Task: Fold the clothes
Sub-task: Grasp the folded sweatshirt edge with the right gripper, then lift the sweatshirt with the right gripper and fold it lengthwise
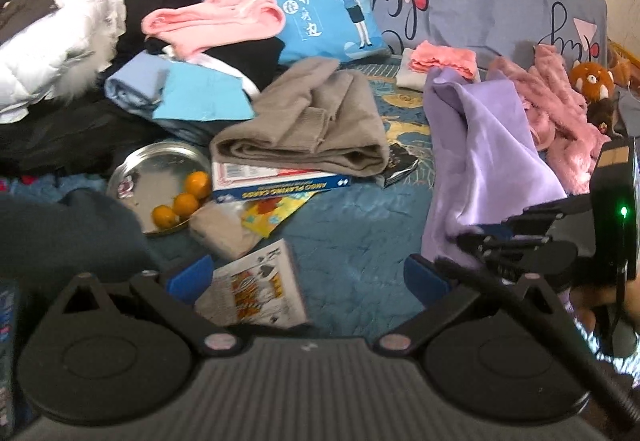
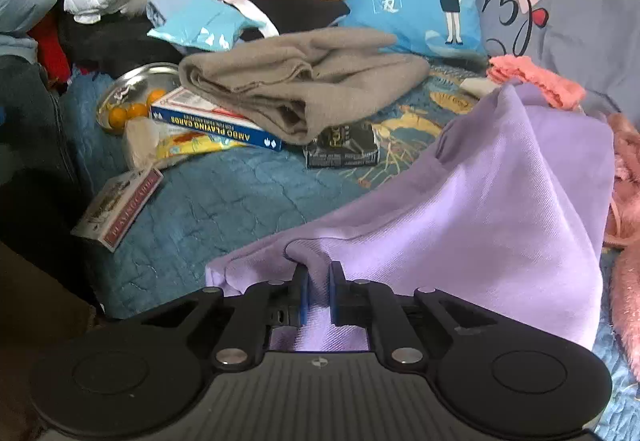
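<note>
A lilac garment (image 2: 500, 193) lies bunched on the blue quilt (image 2: 224, 209). My right gripper (image 2: 318, 293) is shut on a fold of its near edge and holds it lifted. The garment also shows at the right of the left wrist view (image 1: 488, 153), with the right gripper's body (image 1: 560, 237) beside it. My left gripper (image 1: 308, 277) is open and empty, low over the quilt (image 1: 360, 241), with a playing-card box (image 1: 256, 289) between its fingers' line. A folded taupe sweater (image 1: 312, 125) lies further back.
A blue playing-cards box (image 1: 276, 185), a metal plate (image 1: 160, 169) with three oranges, a blue cartoon pillow (image 1: 304, 1), pink clothes (image 1: 216, 21), a white down jacket (image 1: 56, 49) and a pink fluffy garment (image 1: 560, 105) crowd the bed. A dark packet (image 2: 344, 149) lies mid-quilt.
</note>
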Demonstrator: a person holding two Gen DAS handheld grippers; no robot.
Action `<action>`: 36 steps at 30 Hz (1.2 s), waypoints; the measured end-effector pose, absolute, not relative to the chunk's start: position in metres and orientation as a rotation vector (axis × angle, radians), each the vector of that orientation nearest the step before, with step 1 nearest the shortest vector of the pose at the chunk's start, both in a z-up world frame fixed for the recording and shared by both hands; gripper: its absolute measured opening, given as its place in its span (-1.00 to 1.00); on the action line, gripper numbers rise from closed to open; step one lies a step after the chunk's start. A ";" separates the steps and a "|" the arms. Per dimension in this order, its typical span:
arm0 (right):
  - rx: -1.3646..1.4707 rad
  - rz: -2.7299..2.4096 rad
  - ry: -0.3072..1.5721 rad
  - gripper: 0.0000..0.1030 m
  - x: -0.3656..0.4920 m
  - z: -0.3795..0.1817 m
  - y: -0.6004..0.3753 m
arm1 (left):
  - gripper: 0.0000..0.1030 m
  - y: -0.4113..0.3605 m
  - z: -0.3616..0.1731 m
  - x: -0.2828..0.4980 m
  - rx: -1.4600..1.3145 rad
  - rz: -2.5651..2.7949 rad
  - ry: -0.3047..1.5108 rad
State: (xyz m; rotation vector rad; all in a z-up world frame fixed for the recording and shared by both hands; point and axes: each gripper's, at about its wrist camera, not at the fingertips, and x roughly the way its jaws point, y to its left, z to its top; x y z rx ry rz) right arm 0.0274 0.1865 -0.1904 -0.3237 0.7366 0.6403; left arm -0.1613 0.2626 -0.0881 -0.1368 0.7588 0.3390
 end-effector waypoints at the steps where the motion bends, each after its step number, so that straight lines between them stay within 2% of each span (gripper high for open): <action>1: -0.318 0.641 0.726 -0.83 0.026 -0.188 0.185 | 0.99 0.264 -0.086 -0.168 -0.138 0.341 0.760; 19: -0.035 0.661 0.584 -0.85 0.006 -0.151 0.135 | 0.99 0.263 -0.068 -0.290 0.007 0.322 0.883; 31: -0.128 0.794 0.620 -0.84 0.001 -0.162 0.169 | 0.99 0.287 -0.020 -0.370 0.049 0.412 0.883; 36: -0.163 0.827 0.645 -0.84 0.000 -0.170 0.183 | 0.99 0.299 0.013 -0.391 -0.003 0.458 0.774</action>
